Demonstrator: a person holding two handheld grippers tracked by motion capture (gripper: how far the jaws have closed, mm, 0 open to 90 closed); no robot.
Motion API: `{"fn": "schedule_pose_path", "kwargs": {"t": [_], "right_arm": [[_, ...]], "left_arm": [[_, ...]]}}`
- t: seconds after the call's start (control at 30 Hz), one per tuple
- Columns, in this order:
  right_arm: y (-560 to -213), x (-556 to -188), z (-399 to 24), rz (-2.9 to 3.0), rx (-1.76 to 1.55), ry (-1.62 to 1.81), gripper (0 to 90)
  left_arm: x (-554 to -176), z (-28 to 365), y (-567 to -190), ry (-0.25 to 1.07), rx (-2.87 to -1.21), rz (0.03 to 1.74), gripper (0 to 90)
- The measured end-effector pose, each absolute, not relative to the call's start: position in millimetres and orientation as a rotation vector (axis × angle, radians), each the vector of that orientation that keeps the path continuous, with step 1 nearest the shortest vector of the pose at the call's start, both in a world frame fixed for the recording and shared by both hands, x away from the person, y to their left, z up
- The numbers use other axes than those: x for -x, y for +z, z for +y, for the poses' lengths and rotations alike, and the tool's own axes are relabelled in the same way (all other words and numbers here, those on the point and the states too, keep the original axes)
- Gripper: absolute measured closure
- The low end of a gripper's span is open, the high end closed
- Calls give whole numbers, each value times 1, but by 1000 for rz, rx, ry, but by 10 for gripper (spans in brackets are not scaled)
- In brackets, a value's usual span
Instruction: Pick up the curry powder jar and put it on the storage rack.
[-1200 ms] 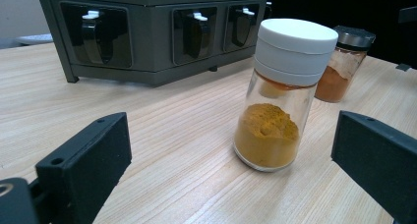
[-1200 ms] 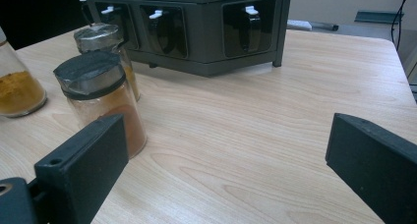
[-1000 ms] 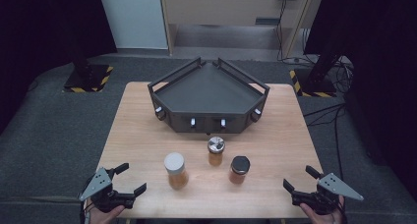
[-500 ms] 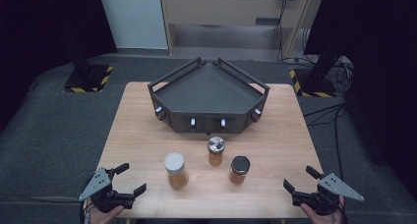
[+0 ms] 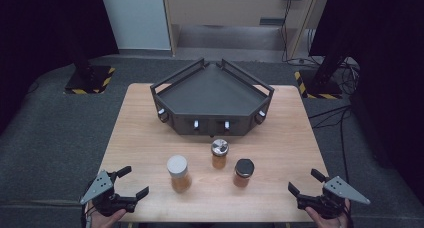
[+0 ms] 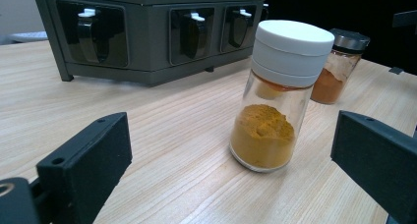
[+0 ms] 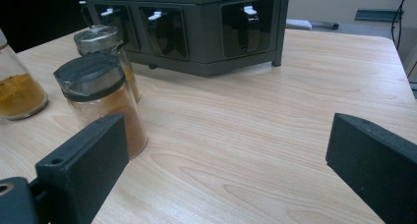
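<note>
Both grippers hang at the near edge of the wooden surface (image 5: 150, 138), one at each corner, each held in a hand coming up from below. The left gripper (image 5: 129, 184) has its jaws spread wide with nothing between them; the right gripper (image 5: 306, 183) is likewise spread and empty. Neither touches a jar.

Three spice jars stand upright in a loose row across the near half of the surface, between the two grippers. The white-lidded jar (image 5: 178, 173) is nearest the left gripper, just ahead and inboard of it; in the left gripper view it stands (image 6: 278, 94) between the two black jaws but well beyond their tips, with yellow-orange powder filling the lower half of the glass. The black-lidded jar (image 5: 243, 172) is the one nearest the right gripper; in the right gripper view it sits (image 7: 101, 101) just behind the left-hand jaw, holding reddish-brown powder. The silver-lidded jar (image 5: 219, 153) stands a little farther back, between the other two and apart from both.

Behind the jars, at the middle of the surface, rests a dark grey angular rack (image 5: 212, 93) with a flat tray top and a row of recessed slots along its front face.
</note>
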State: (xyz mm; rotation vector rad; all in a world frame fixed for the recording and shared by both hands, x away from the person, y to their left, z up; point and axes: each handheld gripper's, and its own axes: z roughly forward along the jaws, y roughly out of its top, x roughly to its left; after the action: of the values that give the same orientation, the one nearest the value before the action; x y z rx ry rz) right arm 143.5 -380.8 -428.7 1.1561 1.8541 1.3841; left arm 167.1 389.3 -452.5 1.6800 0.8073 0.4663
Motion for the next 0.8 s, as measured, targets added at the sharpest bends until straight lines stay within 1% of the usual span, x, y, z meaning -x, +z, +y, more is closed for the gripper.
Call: {"fn": "schedule_pose_path", "kwargs": {"t": [0.8], "right_arm": [[-429,-143,-382,1848,-1161,1393,30]], "left_arm": [[-168,389,-449,457,-1676,831,19]]}}
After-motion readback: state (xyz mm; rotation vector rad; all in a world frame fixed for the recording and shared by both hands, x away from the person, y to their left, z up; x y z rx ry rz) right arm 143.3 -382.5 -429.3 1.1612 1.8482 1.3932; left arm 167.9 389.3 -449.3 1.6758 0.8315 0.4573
